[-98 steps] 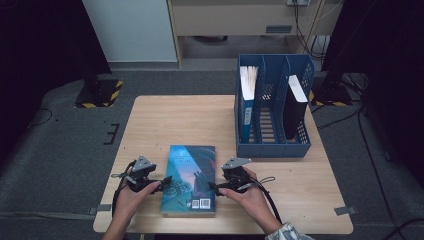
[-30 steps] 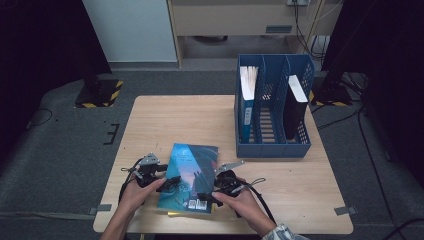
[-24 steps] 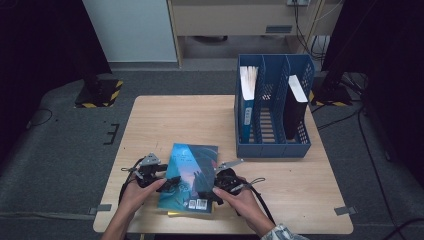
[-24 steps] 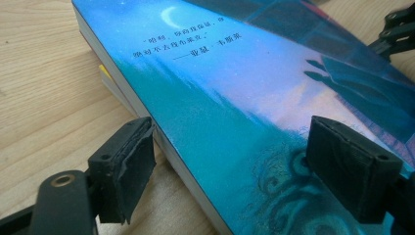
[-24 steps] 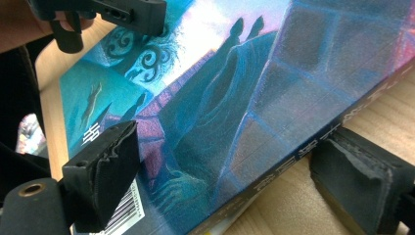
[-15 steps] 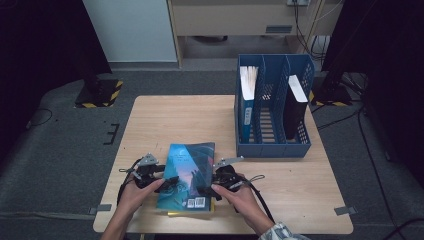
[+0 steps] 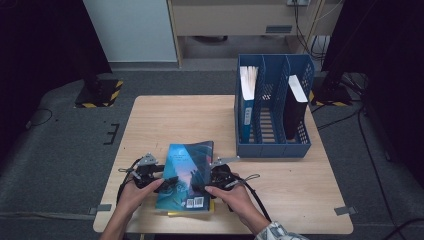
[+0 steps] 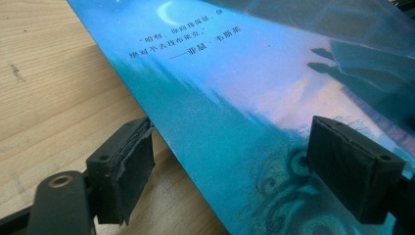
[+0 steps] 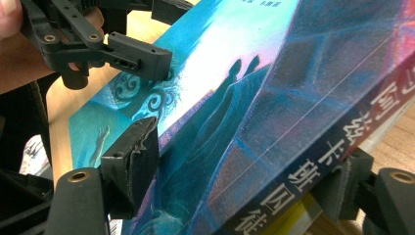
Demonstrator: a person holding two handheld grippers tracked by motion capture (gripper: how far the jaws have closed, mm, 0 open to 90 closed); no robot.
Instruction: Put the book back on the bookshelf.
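I have the book [image 7: 186, 175] pinched at both edges, left gripper [image 7: 168, 183] and right gripper [image 7: 200, 189]. My right jaws have just been closing; a shallow bite could let the spine slip.

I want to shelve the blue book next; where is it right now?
In the high view the blue book lies at the table's near edge, left of the blue file rack.

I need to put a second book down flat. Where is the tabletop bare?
The table is bare across its far-left stretch, from the file rack to the left edge, and at the near right below the rack. The near middle is crowded: blue book, left gripper, right gripper.
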